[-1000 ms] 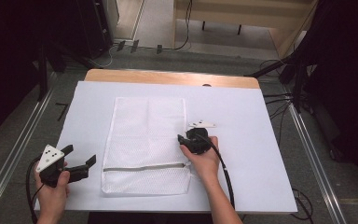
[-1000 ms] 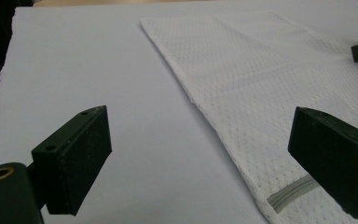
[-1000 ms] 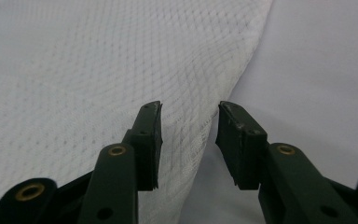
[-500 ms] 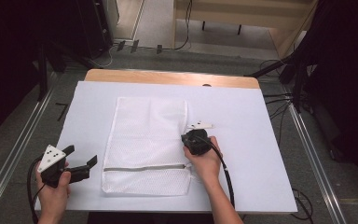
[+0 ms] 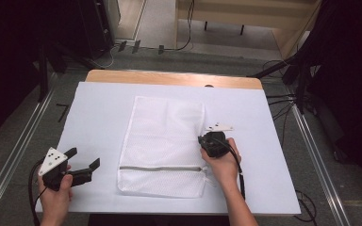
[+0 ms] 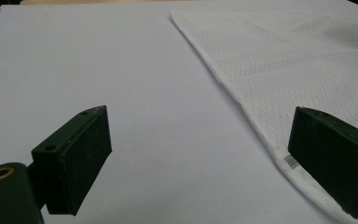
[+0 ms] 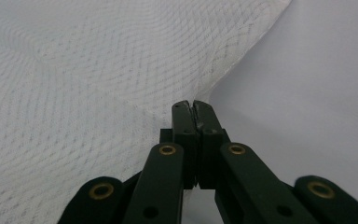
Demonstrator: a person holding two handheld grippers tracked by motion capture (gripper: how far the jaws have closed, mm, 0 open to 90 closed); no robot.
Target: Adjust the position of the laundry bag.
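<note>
A white mesh bag (image 5: 165,141) lies flat in the middle of the white table top (image 5: 103,108), its grey zipper (image 5: 160,168) running across near the front end. My right gripper (image 5: 201,140) is at the bag's right edge, jaws pressed together on the mesh. In the right gripper view the fabric (image 7: 98,70) puckers toward the closed tips (image 7: 195,105). My left gripper (image 5: 85,157) is held at the table's front left, apart from the bag. Its jaws stand wide open with nothing between them (image 6: 198,116), and the bag's left edge (image 6: 298,56) lies beyond the right jaw.
A wooden strip (image 5: 169,77) borders the table's far edge. Metal rails (image 5: 320,160) run along the floor on both sides. Cables (image 5: 283,106) and dark stands crowd the floor at the back and right.
The right gripper has moved to the right, and the whole bag has slid to the right with it. The left gripper has stayed where it was.
</note>
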